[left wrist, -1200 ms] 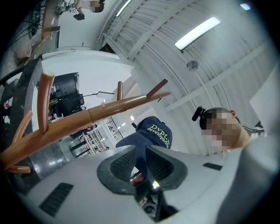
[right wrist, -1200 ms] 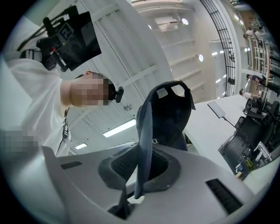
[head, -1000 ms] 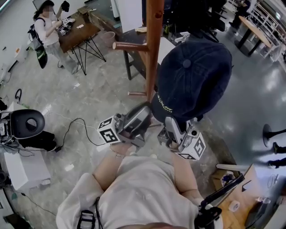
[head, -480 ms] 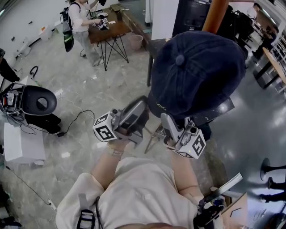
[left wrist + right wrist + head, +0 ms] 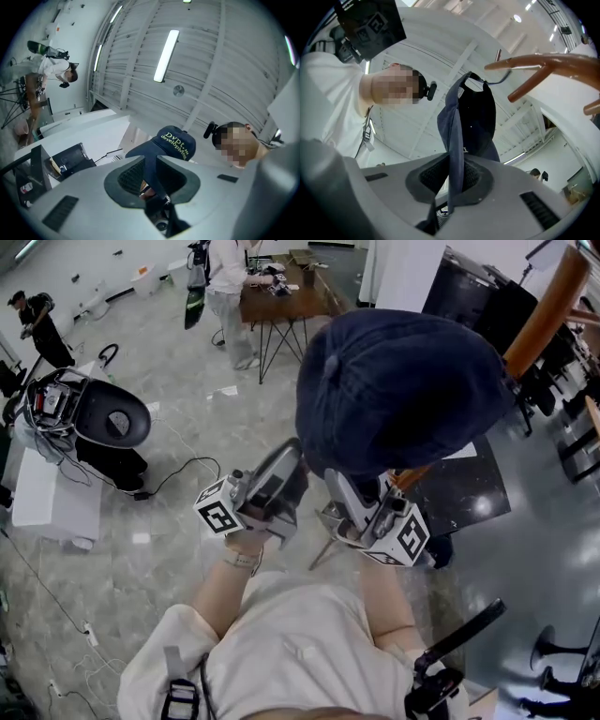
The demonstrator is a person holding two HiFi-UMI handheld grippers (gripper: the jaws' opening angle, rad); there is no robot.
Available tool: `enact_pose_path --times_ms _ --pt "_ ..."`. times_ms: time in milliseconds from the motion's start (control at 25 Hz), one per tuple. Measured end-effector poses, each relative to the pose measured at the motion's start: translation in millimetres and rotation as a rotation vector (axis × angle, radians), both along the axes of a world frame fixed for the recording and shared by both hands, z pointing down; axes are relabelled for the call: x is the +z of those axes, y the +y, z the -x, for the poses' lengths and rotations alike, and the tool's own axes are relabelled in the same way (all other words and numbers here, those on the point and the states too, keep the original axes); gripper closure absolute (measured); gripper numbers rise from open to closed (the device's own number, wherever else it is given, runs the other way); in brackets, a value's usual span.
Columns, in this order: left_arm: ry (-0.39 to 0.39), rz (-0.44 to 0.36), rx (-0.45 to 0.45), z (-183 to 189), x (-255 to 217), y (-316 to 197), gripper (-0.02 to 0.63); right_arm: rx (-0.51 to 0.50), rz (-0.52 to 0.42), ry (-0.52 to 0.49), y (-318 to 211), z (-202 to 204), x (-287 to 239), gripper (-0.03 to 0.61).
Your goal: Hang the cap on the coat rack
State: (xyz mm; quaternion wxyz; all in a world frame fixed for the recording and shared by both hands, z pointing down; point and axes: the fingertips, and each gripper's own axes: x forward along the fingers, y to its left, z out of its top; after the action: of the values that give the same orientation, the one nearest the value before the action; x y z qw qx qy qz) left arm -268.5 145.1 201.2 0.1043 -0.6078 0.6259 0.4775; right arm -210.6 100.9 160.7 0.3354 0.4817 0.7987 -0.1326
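Note:
I hold a dark navy cap (image 5: 398, 390) up high between both grippers. My left gripper (image 5: 281, 479) is shut on its brim edge, and my right gripper (image 5: 361, 507) is shut on its rim. In the left gripper view the cap (image 5: 173, 143) shows yellow lettering, with fabric pinched in my left gripper (image 5: 151, 176). In the right gripper view the cap (image 5: 476, 117) rises from my right gripper (image 5: 454, 180), its back strap close to the brown coat rack pegs (image 5: 543, 63). The coat rack pole (image 5: 553, 301) slants at the top right, mostly hidden behind the cap.
A black round-seated chair (image 5: 112, 418) stands at the left with cables (image 5: 178, 474) on the floor. A wooden table (image 5: 281, 296) with a person beside it is at the back. A dark tabletop (image 5: 459, 488) lies under the cap at the right.
The cap has stayed pinched in both grippers and now fills more of the view. The rack pole has shifted from the centre to the upper right as the head view swung.

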Motion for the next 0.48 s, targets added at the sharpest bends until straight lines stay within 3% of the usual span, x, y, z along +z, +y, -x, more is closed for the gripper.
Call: enact_pose_path --times_ms 480 --pt "0.035 -0.006 -0.086 20 14 28 0.557 -0.084 -0.006 0.064 24 30 8 0.54"
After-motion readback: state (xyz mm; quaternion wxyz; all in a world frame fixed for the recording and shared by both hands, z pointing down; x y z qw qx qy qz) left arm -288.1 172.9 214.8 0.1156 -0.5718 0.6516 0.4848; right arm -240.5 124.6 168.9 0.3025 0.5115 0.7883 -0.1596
